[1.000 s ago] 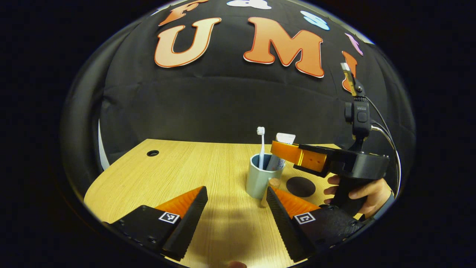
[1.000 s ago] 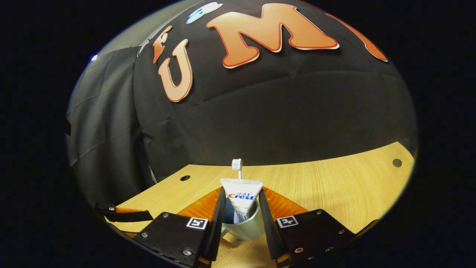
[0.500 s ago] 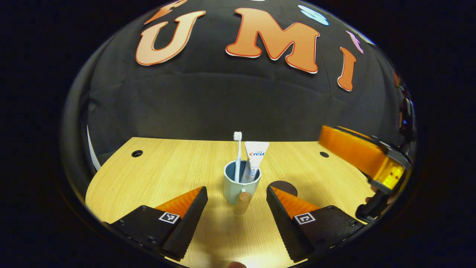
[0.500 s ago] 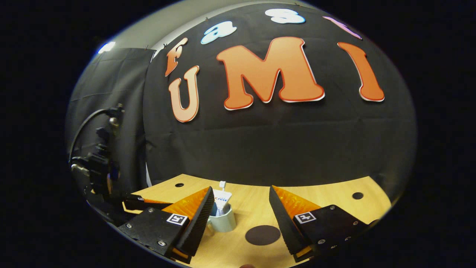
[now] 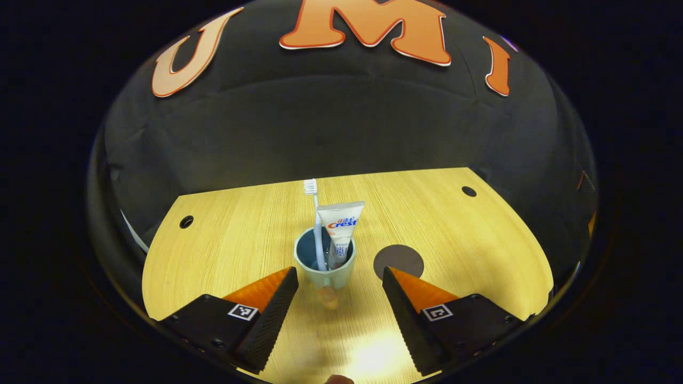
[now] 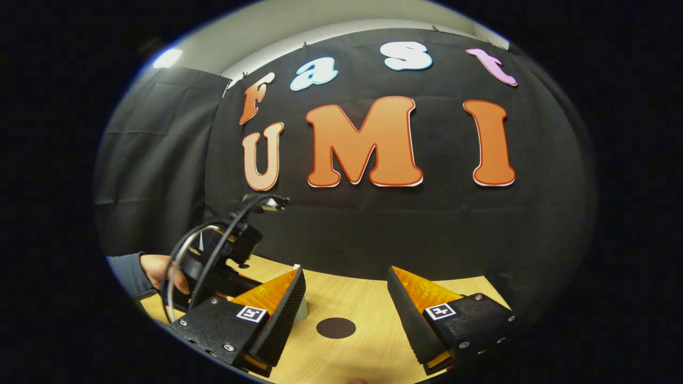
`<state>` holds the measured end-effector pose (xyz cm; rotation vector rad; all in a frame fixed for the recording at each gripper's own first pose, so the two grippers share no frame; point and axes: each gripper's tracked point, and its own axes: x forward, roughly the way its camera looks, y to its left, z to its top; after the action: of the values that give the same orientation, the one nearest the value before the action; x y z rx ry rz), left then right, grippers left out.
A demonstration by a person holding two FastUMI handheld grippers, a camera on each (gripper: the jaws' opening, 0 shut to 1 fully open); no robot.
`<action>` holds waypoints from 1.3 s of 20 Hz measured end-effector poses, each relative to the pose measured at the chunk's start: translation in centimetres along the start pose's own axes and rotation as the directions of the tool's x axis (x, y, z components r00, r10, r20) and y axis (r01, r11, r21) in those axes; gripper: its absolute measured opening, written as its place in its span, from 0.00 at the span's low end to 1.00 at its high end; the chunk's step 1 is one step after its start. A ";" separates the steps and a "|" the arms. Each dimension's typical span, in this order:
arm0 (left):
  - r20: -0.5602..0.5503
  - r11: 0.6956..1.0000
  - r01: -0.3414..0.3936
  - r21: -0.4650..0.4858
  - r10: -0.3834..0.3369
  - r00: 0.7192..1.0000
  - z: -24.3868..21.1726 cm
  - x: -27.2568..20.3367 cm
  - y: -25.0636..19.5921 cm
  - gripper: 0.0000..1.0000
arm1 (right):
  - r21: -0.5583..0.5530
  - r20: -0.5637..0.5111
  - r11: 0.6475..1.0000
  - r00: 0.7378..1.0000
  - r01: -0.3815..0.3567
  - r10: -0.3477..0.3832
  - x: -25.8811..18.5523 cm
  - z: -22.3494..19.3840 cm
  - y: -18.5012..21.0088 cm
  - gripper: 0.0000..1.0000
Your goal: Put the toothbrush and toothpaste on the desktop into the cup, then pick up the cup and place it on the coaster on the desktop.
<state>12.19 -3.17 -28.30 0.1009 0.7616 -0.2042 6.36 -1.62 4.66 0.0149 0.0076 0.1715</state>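
Just beyond the spread left hand-held gripper [image 5: 337, 277], cup [image 5: 324, 269] beside coaster [image 5: 398, 261].

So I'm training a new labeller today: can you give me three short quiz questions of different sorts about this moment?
1. True or false: the toothbrush and toothpaste stand in the cup.
2. The cup stands: A) on the coaster, B) on the desktop beside it.
3. Fill in: the left gripper has its fingers ____.

Key: 1 true. 2 B. 3 open, either side of the cup's handle, not touching it.
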 end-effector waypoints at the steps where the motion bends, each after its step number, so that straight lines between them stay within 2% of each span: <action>1: -0.026 1.000 -0.001 -0.004 0.001 1.000 0.1 0.6 0.0 0.96 | -0.017 0.016 1.000 1.000 0.003 -0.002 -0.6 0.6 -0.4 0.92; 5: -0.155 0.999 -0.032 -0.031 0.027 0.988 -0.7 2.6 0.6 0.95 | -0.034 0.039 0.999 0.999 -0.004 0.005 -2.3 1.8 -1.0 0.93; 12: -0.281 0.997 -0.069 -0.030 0.058 0.958 -1.2 4.5 1.4 0.93 | -0.040 0.029 0.999 1.000 0.008 -0.006 -3.9 0.9 -2.5 0.94; 15: -0.316 0.996 -0.086 -0.026 0.074 0.946 1.7 4.2 2.7 0.75 | -0.041 0.018 0.999 1.000 -0.001 0.001 -4.1 0.2 -2.2 0.94; 19: -0.344 0.995 -0.100 -0.030 0.083 0.935 5.1 4.9 3.5 0.60 | -0.032 0.010 0.999 1.000 -0.009 0.010 -4.0 0.0 -2.0 0.94; 21: -0.342 0.994 -0.100 -0.033 0.083 0.936 8.8 4.6 3.2 0.28 | -0.033 0.004 0.999 1.000 -0.013 0.013 -4.0 -0.3 -1.8 0.94; 24: -0.334 0.994 -0.099 -0.036 0.081 0.939 12.1 3.5 1.9 0.25 | -0.030 0.007 1.000 1.000 -0.008 0.009 -4.1 -0.3 -1.8 0.94; 26: -0.317 0.994 -0.090 -0.056 0.067 0.946 12.4 2.1 3.6 0.22 | -0.015 0.004 1.000 1.000 -0.006 0.006 -4.5 -0.7 -2.0 0.94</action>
<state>22.80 -1.96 -20.79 0.0988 1.0809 -0.0852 2.28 -4.36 3.96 0.0006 0.0019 0.1774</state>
